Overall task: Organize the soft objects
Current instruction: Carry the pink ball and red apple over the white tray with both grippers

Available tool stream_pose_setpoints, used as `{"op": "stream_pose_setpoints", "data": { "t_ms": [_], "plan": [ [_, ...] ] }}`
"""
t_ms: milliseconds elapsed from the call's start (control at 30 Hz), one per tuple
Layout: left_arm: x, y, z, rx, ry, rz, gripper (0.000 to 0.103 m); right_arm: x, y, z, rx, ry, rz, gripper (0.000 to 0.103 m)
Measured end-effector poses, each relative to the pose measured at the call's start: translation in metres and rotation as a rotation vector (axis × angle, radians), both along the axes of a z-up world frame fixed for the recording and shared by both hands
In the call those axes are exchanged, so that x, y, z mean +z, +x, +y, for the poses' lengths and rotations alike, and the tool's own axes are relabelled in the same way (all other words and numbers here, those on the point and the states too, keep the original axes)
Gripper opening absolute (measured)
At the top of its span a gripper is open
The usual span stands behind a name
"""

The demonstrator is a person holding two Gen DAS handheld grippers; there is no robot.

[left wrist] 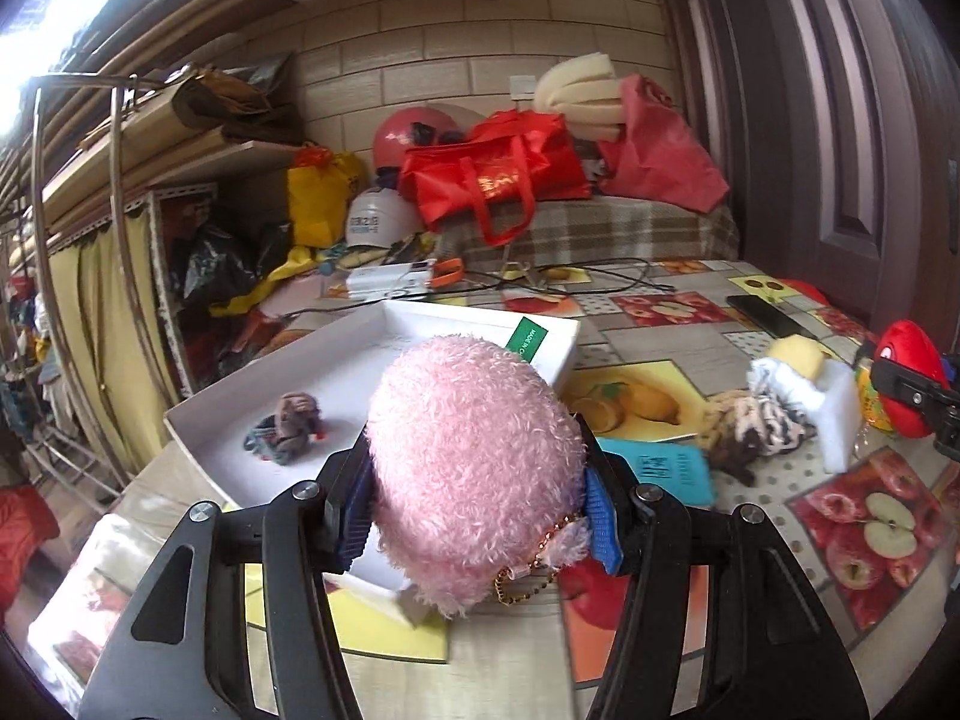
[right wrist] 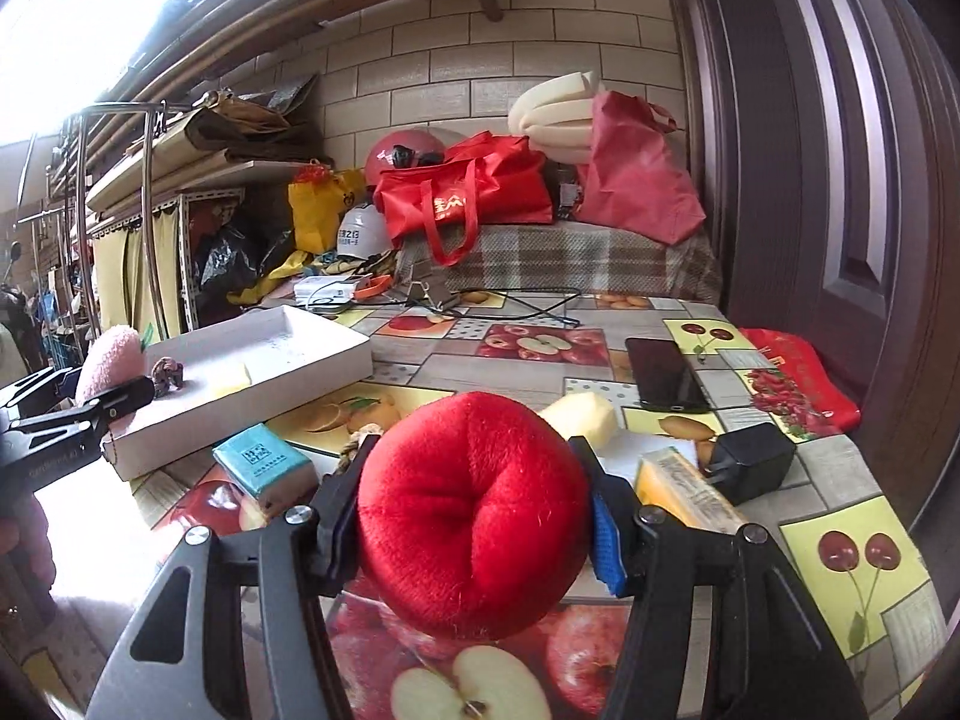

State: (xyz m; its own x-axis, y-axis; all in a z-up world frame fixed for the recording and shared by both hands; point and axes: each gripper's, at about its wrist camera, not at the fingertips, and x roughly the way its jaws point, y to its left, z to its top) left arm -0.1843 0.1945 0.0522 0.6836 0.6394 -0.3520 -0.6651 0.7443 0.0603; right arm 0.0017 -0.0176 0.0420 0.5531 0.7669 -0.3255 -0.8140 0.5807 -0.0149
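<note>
Pale brick wall (left wrist: 480, 54), dark door (right wrist: 840, 180), fruit-print tablecloth (right wrist: 852, 540)

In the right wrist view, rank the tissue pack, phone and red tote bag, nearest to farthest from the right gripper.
From the right gripper:
1. Tissue pack, just left on the table.
2. Phone, farther back, right.
3. Red tote bag, on the checked cover by the wall.

Pink fluffy plush (left wrist: 474, 450) held over white tray (left wrist: 240, 384); red plush ball (right wrist: 474, 516) held above table
</note>
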Motion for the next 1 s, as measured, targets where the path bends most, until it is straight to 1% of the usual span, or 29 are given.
{"op": "stream_pose_setpoints", "data": {
  "t_ms": [133, 300, 533, 700, 767, 867, 1000],
  "plan": [
    [-0.004, -0.025, 0.037, 0.108, -0.031, -0.016, 0.057, -0.001, -0.018, 0.025, 0.057, 0.003, -0.022, 0.060],
    [-0.005, -0.045, 0.061, 0.183, -0.050, -0.033, 0.057, -0.002, -0.040, 0.057, 0.134, 0.004, -0.026, 0.060],
    [-0.006, -0.044, 0.072, 0.198, -0.029, -0.015, 0.057, -0.004, -0.071, 0.105, 0.228, 0.016, -0.014, 0.059],
    [-0.004, -0.043, 0.090, 0.198, -0.002, -0.012, 0.058, -0.003, -0.083, 0.139, 0.264, 0.021, 0.005, 0.059],
    [-0.005, -0.043, 0.104, 0.185, -0.032, -0.015, 0.058, -0.003, -0.088, 0.153, 0.276, 0.020, -0.004, 0.059],
    [-0.005, -0.043, 0.128, 0.195, -0.074, -0.021, 0.058, -0.004, -0.095, 0.174, 0.311, 0.010, -0.001, 0.059],
    [-0.002, -0.046, 0.155, 0.233, -0.059, -0.061, 0.058, -0.003, -0.108, 0.201, 0.354, -0.005, -0.012, 0.059]
  ]
}}
